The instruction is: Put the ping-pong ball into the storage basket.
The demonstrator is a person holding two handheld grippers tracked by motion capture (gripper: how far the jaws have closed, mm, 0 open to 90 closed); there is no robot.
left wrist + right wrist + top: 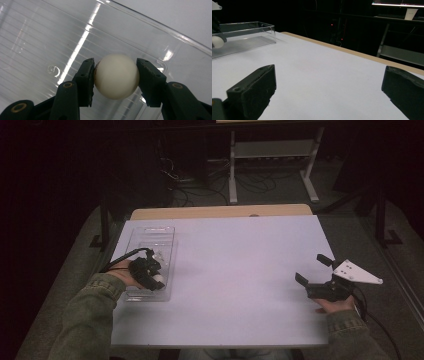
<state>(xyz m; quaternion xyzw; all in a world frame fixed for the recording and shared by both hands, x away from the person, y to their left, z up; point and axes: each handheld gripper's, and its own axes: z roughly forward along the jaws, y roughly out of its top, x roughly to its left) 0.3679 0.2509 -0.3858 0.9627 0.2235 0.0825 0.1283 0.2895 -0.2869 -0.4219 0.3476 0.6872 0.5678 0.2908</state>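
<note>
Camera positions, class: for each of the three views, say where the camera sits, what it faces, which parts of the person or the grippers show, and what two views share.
High view: above the person's side, looking forward and down on the white table; both sleeves, left gripper, right gripper.
Left gripper view: on the left gripper, facing down into the clear tray; its jaws clamp a white ball.
Right gripper view: on the right gripper, looking low across the table; jaws wide apart.
Shared: tray and ball appear in all three.
</note>
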